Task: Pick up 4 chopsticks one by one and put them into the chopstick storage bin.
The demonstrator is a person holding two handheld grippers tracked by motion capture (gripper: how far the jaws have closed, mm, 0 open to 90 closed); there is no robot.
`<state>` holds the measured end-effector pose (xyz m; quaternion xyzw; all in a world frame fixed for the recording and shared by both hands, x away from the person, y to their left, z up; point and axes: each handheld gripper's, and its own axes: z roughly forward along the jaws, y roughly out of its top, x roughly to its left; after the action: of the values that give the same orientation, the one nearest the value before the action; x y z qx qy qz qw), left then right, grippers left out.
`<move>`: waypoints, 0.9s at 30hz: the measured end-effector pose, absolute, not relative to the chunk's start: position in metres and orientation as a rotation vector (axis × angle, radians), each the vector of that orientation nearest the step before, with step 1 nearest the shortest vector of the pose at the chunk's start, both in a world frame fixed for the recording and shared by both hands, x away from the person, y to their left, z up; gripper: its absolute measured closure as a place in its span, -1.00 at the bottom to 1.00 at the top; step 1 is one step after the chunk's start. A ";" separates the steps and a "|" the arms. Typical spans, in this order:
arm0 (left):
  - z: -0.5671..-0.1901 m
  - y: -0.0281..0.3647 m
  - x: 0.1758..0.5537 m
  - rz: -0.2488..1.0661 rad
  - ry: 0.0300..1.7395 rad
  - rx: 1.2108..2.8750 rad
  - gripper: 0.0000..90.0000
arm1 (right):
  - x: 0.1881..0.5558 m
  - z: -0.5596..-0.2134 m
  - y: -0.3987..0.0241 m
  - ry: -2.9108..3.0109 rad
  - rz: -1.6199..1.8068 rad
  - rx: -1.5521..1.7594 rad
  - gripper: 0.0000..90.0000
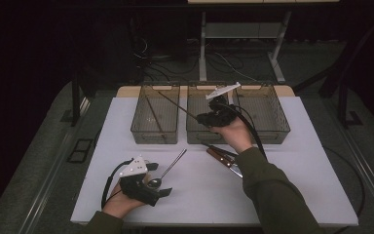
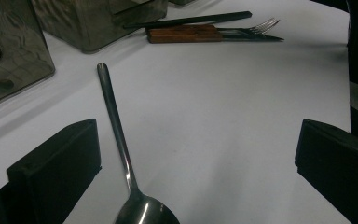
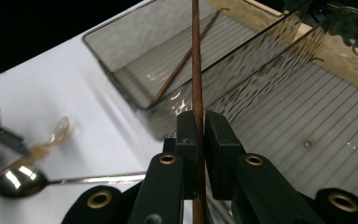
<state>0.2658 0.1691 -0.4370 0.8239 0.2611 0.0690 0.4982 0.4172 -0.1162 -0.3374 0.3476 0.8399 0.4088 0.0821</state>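
Note:
My right gripper (image 1: 205,118) hovers over the middle clear bin (image 1: 195,135), shut on a thin brown chopstick (image 1: 177,103) that slants left over the left bin (image 1: 155,137). In the right gripper view the jaws (image 3: 200,122) pinch that chopstick (image 3: 196,65). A second chopstick (image 3: 182,63) lies inside the left bin. My left gripper (image 1: 159,189) rests at the table's near left, open. A steel spoon (image 2: 121,154) lies between its jaws (image 2: 196,140) untouched, with its bowl nearest the gripper.
A third clear bin (image 1: 272,131) stands at the back right. A wooden-handled knife (image 2: 186,33), a fork (image 2: 261,25) and a dark utensil (image 2: 191,20) lie together in front of the middle bin. The white table (image 1: 297,185) has edges on all sides.

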 end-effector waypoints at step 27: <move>-0.436 0.170 0.265 0.157 0.614 1.993 -1.00 | 0.486 -0.356 -0.026 2.521 1.027 1.134 0.87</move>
<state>0.2655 0.1703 -0.4362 0.8247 0.2542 0.0651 0.5011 0.4863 -0.0265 -0.3560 0.3829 0.8509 0.3466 0.0963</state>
